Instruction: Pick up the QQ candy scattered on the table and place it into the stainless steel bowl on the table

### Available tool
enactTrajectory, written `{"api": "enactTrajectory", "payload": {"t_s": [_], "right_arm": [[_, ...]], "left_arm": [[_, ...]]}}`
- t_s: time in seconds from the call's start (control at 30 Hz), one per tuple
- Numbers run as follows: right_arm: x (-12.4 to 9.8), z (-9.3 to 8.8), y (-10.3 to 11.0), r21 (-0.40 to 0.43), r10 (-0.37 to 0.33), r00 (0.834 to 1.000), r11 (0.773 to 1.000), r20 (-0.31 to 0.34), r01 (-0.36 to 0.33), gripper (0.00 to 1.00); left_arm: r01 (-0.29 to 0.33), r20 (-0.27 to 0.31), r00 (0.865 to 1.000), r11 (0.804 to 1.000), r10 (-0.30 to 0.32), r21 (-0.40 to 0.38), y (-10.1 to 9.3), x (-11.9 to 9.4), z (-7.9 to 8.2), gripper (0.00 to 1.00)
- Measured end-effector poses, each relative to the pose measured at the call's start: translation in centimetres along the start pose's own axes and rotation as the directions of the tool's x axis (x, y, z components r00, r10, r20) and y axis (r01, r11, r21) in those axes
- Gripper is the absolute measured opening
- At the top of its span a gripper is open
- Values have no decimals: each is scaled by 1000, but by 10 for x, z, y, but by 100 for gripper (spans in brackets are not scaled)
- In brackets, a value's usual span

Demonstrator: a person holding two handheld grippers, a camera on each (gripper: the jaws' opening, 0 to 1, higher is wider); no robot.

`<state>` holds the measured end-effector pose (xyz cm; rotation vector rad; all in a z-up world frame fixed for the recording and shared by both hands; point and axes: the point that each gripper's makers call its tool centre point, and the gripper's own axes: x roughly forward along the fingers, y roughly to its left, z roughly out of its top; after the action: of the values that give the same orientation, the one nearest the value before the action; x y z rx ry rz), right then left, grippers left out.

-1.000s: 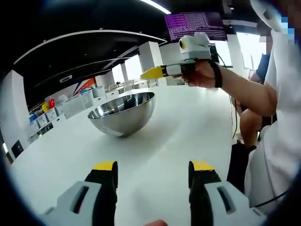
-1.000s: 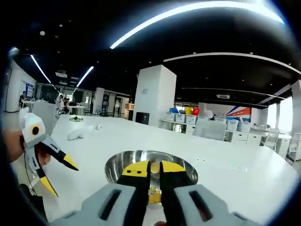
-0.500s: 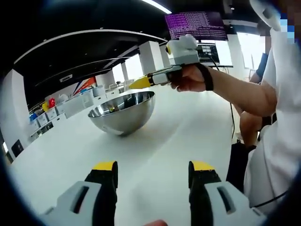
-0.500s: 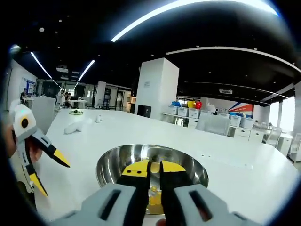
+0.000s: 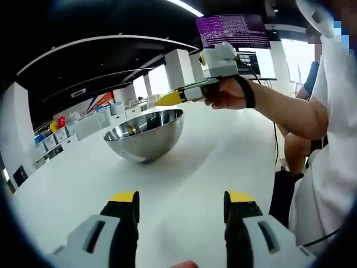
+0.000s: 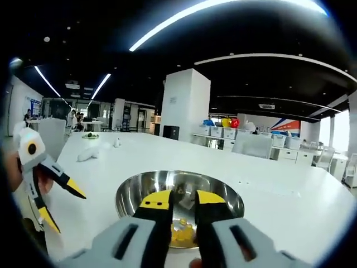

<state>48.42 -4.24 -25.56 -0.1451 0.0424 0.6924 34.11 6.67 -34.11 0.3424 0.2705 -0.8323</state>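
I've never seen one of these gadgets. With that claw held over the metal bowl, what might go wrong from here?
Two things, I'd guess. The right gripper hangs over the steel bowl with its jaws slightly parted and yellow candy lying below; a piece dropped from there might bounce off the hard curved wall and out onto the table. Also, the bowl is round-bottomed and rests on the smooth tabletop, so a knock on its rim could rock or slide it.

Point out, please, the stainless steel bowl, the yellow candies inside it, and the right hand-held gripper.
Round stainless steel bowl (image 5: 146,146): left gripper view, on its shiny outer wall.
Small yellow candies (image 6: 182,230): right gripper view, on the pile at the bowl's bottom.
Right hand-held gripper (image 6: 182,199): right gripper view, midway between its yellow fingertips.
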Motion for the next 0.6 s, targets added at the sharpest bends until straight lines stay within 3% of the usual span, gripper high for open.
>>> {"api": "enactTrajectory", "payload": {"t_s": [0.33, 0.6], "right_arm": [[-32, -7, -1, 14, 20, 999, 1000, -40, -19, 20], [-62, -2, 3, -7, 28, 999, 1000, -23, -28, 23]], "left_arm": [[-18, 2, 1000, 1000, 18, -4, 7, 0, 4, 62], [-25, 2, 1000, 1000, 25, -5, 9, 1, 5, 62]]}}
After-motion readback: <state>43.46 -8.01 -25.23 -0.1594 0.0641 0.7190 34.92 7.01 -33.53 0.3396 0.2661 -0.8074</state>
